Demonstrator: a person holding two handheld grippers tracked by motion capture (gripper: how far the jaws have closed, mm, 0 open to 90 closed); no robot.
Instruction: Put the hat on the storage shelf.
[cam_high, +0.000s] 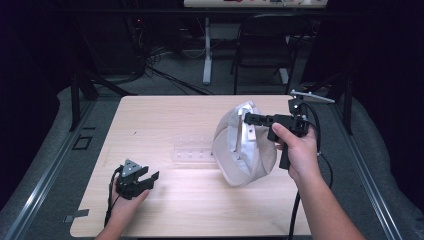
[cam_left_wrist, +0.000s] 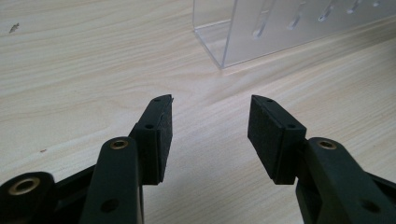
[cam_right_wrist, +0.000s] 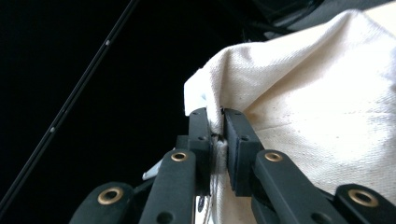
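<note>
Pale wood grain covers the table (cam_high: 165, 125), with dark floor, cables and a chair (cam_high: 267, 45) beyond its far edge. My right tongs (cam_high: 248, 118) are clenched on the rim of a cream canvas cap (cam_high: 245, 150), holding it up above the right half of the table with its opening turned toward the far left; in the right gripper view the jaws pinch a fold of the cloth (cam_right_wrist: 299, 107) between them. My left tongs (cam_high: 150, 177) rest near the front left corner, released, jaws spread over bare wood. A clear plastic rack (cam_high: 192, 150) with slots lies mid-table, just left of the cap.
</note>
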